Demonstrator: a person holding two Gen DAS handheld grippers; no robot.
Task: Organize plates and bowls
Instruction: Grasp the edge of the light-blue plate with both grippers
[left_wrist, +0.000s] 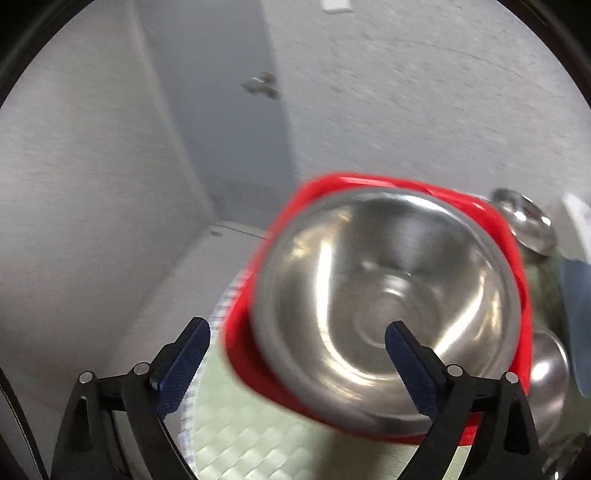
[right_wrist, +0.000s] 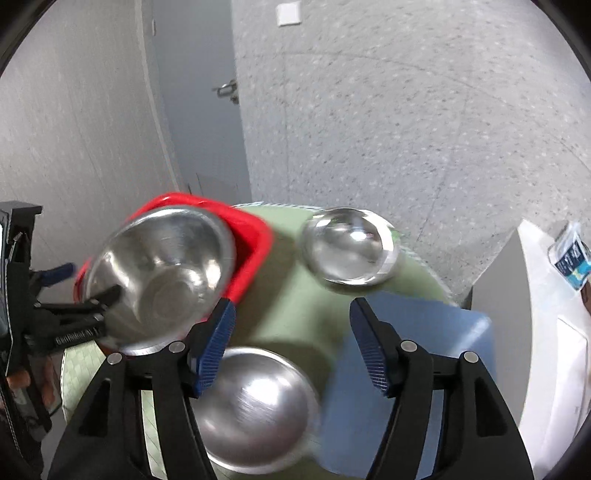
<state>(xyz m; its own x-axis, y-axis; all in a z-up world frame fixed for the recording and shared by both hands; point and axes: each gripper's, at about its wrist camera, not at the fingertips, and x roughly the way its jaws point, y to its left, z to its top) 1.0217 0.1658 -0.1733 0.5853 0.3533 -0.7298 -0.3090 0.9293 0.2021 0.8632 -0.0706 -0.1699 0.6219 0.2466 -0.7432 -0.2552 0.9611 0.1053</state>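
Observation:
A large steel bowl (left_wrist: 388, 302) sits on a red square plate (left_wrist: 240, 343) on a green woven mat (left_wrist: 236, 435). My left gripper (left_wrist: 297, 341) is open, its fingers straddling the bowl's near rim: one inside the bowl, one outside to the left. In the right wrist view the same bowl (right_wrist: 159, 273) and red plate (right_wrist: 255, 236) lie at the left, with the left gripper (right_wrist: 88, 291) at its rim. My right gripper (right_wrist: 291, 347) is open and empty above the mat, between a near steel bowl (right_wrist: 255, 410) and a far steel bowl (right_wrist: 351, 251).
A blue plate (right_wrist: 417, 369) lies on the round green table (right_wrist: 288, 280) under the right finger. A white cabinet (right_wrist: 535, 332) with a blue packet stands to the right. A grey door and speckled floor lie beyond the table.

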